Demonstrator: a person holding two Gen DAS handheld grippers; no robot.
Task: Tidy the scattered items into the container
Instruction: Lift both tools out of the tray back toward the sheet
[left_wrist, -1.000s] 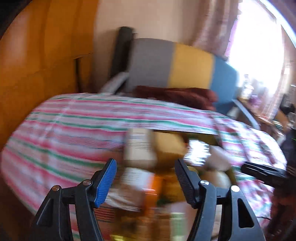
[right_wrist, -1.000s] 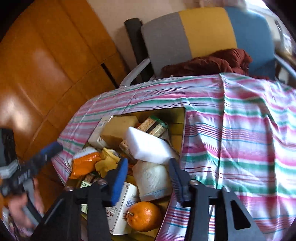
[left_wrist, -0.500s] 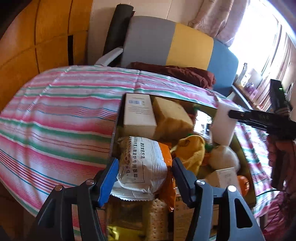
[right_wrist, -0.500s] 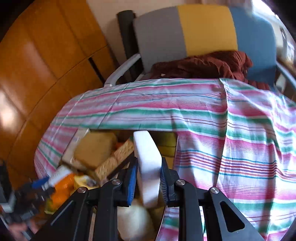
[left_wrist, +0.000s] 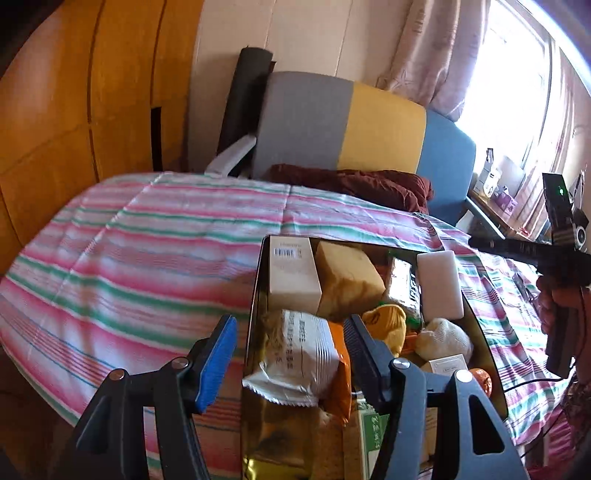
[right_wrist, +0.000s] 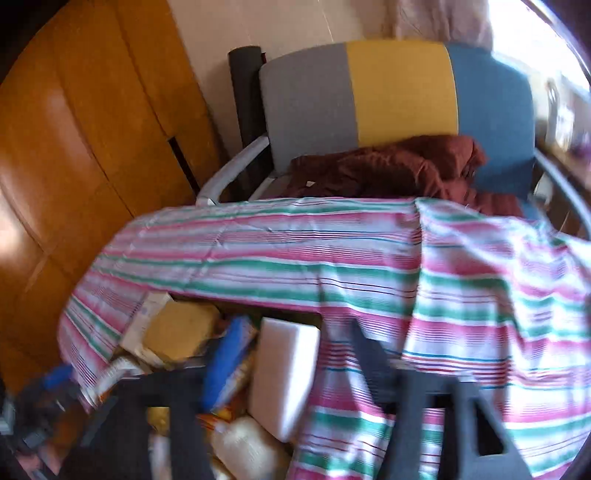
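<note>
Left gripper (left_wrist: 288, 354) fingers apart, clamped on nothing. Blue pad sits outside the container (left_wrist: 255, 295) wall, over the cloth; black finger is inside, over the contents. White snack packet (left_wrist: 299, 350) lies between them, neither pad seen pressing it.

Right gripper (right_wrist: 291, 362) fingers wide apart, blurred. White foam block (right_wrist: 284, 373) shows between them, lying in the container, no grip on it.

The container sits on the bench, set into the striped cloth (left_wrist: 147, 258), and is packed full. Far end: white barcode box (left_wrist: 293, 273) beside yellow sponge (left_wrist: 347, 273), touching. The white foam block leans against the right wall. Middle: yellow crumpled item (left_wrist: 386, 325), a white wrapped lump (left_wrist: 443, 339) just right of it. An orange (left_wrist: 480, 380) is near the right wall, partly hidden by the black finger's arm. An orange packet edge is under the snack packet. Near-end items are too blurred to name.

No loose items show on the visible part of the cloth. In the left wrist view a hand (left_wrist: 554, 299) holds the right gripper's handle above the right side of the bench.

Behind the bench stands a chair (left_wrist: 369, 129) with a grey, yellow and blue back, maroon cloth (left_wrist: 351, 182) on its seat. Wooden panels (left_wrist: 74, 110) left, curtain (left_wrist: 436, 55) and bright window right.
</note>
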